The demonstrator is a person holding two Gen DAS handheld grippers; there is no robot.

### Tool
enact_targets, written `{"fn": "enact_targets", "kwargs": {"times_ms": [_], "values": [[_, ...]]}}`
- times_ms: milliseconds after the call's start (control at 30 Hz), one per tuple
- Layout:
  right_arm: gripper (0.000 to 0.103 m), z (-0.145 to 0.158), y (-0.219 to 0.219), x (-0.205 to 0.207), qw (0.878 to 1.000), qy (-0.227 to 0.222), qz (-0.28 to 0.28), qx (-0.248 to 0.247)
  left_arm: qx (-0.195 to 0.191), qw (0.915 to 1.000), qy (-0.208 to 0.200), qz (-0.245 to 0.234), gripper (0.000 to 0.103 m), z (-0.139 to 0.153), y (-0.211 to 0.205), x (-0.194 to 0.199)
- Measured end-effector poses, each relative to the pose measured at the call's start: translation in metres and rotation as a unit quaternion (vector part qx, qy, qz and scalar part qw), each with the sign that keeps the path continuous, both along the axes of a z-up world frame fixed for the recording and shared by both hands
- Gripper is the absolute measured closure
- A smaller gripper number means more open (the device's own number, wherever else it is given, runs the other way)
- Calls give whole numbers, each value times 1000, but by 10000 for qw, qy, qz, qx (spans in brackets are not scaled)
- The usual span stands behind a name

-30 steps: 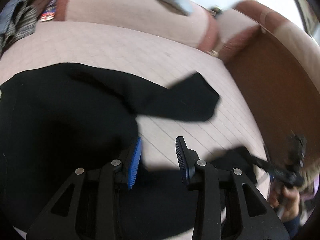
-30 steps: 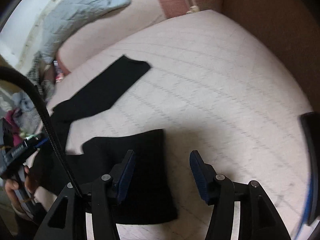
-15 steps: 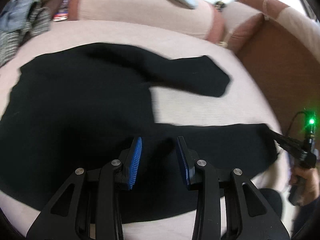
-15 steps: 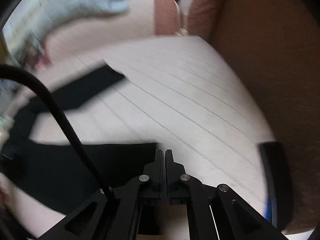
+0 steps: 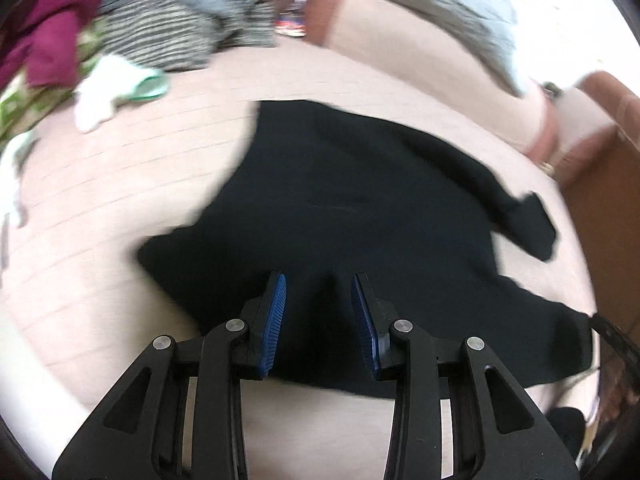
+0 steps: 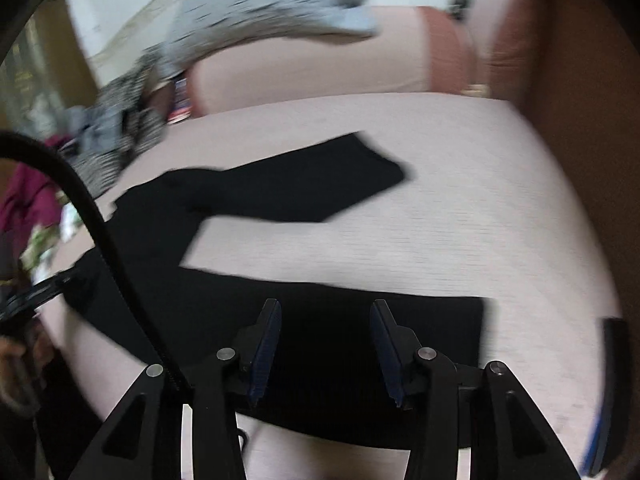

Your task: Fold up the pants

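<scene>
Black pants (image 5: 360, 208) lie spread flat on the pink sofa seat (image 5: 120, 200), their two legs running off to the right. My left gripper (image 5: 319, 280) hovers over the wide upper part near the front edge, open, with nothing pinched between its blue pads (image 5: 276, 312). In the right wrist view the far leg (image 6: 304, 184) angles away and the near leg (image 6: 440, 328) lies across the front. My right gripper (image 6: 324, 308) is above that near leg and its jaws are opening, the cloth lying flat under them.
A heap of clothes (image 5: 152, 40), striped, maroon and white, sits at the back left. A grey quilted blanket (image 5: 420, 4) hangs over the sofa back. The brown armrest (image 6: 580, 80) bounds the right side. A dark, blue-edged object (image 6: 612, 380) lies at the seat's right edge.
My left gripper swept left along the pants from the legs to the wide upper part. My right gripper shut near the near leg's hem, then reopened and shifted left over that leg.
</scene>
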State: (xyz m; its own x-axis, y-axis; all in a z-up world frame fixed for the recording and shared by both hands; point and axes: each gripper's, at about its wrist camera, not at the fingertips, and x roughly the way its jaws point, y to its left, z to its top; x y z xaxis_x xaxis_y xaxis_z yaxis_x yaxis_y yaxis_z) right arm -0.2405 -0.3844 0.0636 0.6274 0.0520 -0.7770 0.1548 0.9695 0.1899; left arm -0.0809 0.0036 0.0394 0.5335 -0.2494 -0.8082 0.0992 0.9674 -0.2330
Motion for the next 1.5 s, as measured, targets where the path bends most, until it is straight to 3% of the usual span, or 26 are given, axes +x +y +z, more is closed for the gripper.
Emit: {"fn": "enact_targets", "kwargs": {"times_ms": [100,300,367,500,567,600,633,767,900,1033,1067,1167,1300,1500], "values": [[59,-12,26,18,9992,56,317,225,-132,9991,379,-107,70,-13,12,0],[59,-55,67,42,9936,696,792,393,311,9988,150,-355,70,-9,8,-8],[59,-49,76,43,9938,607,923,159,188,9986,119,-469,70,-3,7,-7],[59,-27,74,56,9940,305,1039,183,-110,9973,-124,-718,69,18,-1,11],[58,-14,74,71,9941,89,1064,171,-221,9966,-99,-791,50,25,-9,28],[56,-9,75,77,9937,-5,1101,187,-356,9956,-74,-860,33,28,-12,40],[55,-3,78,88,9924,-167,1196,217,-463,9950,-75,-883,30,30,-14,47],[54,9,87,124,9886,-426,1447,4,-659,9938,147,-881,30,28,-28,94],[40,8,106,168,9815,-442,1851,-190,-918,9914,613,-696,31,14,-38,130],[40,-7,128,208,9700,-364,2246,-854,-1212,9874,906,-456,31,6,-41,153],[42,-14,130,217,9673,-310,2304,-1019,-1251,9869,930,-424,31,6,-41,156],[95,-31,131,231,9635,-129,2297,-1369,-1385,9849,979,-349,31,7,-41,162],[98,-11,128,199,9611,-689,2354,-1267,-1456,9851,897,-169,31,9,-37,163],[98,0,135,153,9535,-982,2465,-1430,-1721,9794,1050,74,31,3,-35,159]]}}
